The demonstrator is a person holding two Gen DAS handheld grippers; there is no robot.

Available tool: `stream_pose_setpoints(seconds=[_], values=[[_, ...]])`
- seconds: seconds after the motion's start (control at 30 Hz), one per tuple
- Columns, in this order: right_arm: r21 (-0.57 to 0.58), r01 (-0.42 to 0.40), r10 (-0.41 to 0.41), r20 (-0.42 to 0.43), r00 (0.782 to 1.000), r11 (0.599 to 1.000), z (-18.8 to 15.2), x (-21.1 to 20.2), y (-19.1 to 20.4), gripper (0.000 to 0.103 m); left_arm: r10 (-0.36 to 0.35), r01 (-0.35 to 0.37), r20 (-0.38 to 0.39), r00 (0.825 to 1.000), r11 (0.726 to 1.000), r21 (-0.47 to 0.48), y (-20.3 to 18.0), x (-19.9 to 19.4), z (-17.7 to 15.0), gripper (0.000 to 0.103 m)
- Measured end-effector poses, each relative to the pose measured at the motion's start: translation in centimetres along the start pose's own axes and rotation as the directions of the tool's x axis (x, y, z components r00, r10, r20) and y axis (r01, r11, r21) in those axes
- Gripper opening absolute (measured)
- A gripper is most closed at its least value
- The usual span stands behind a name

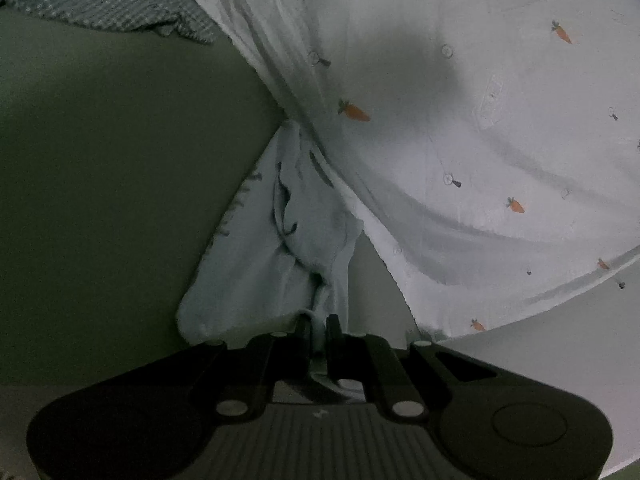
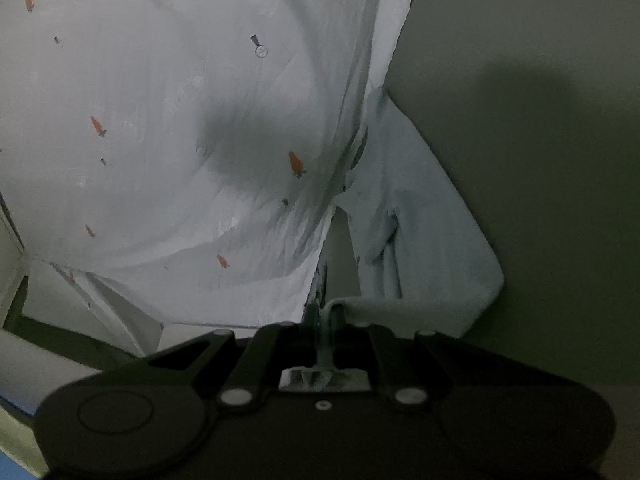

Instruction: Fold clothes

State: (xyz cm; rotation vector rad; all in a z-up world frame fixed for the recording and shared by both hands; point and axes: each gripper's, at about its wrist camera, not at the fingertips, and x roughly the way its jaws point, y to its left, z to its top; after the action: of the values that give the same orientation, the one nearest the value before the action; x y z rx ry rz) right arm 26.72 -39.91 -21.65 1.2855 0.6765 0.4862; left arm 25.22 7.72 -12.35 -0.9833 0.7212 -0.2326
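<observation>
White cotton with small orange carrots, the garment hangs slack between my two grippers over the olive-green surface. My left gripper has its fingers pressed together on a bunched pale sleeve end, and my right gripper pinches the matching sleeve hem on the other side. I judge the cloth light, thin and very soft: it sags in long curved folds and will not hold a shape on its own. It looks neither slippery nor fragile, but a loose edge could drag. The hems are the sensible place to grip, as seams give the pads something thicker. A grey knitted piece lies well apart.
</observation>
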Motion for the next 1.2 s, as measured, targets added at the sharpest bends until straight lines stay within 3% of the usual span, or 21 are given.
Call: stream_pose_setpoints(seconds=[0.37,0.67,0.8,0.9,0.97,1.1,1.2], values=[[0.072,0.039,-0.042,0.032,0.999,0.997,6.3,6.8,-1.4,0.006,0.040,-0.041,-0.024,0.999,0.999,-0.016,0.2,8.0,6.6,0.007],[0.135,0.198,-0.202,0.015,0.979,0.971,11.7,14.3,-3.9,0.007,0.108,-0.118,-0.126,0.986,0.990,-0.073,3.5,18.2,11.9,0.007],[0.216,0.269,-0.278,0.013,0.960,0.939,13.3,16.2,-6.1,0.016,0.141,-0.156,-0.136,0.981,0.982,-0.107,5.3,20.8,13.9,0.012],[0.229,0.251,-0.275,0.078,0.958,0.940,13.7,16.1,-6.4,0.035,0.121,-0.124,-0.049,0.992,0.990,-0.065,5.2,19.9,15.1,0.025],[0.221,0.237,-0.268,0.123,0.955,0.946,13.7,15.5,-6.0,0.038,0.123,-0.124,-0.014,0.992,0.992,-0.018,4.8,19.1,15.8,0.030],[0.069,0.328,-0.335,0.116,0.935,0.942,13.0,15.3,-3.9,0.039,0.169,-0.160,-0.047,0.984,0.975,0.157,3.3,18.4,15.6,0.047],[-0.115,0.441,-0.436,0.071,0.897,0.890,11.8,16.4,-2.2,0.047,0.197,-0.152,-0.124,0.973,0.941,0.302,1.7,19.2,14.2,0.062]])
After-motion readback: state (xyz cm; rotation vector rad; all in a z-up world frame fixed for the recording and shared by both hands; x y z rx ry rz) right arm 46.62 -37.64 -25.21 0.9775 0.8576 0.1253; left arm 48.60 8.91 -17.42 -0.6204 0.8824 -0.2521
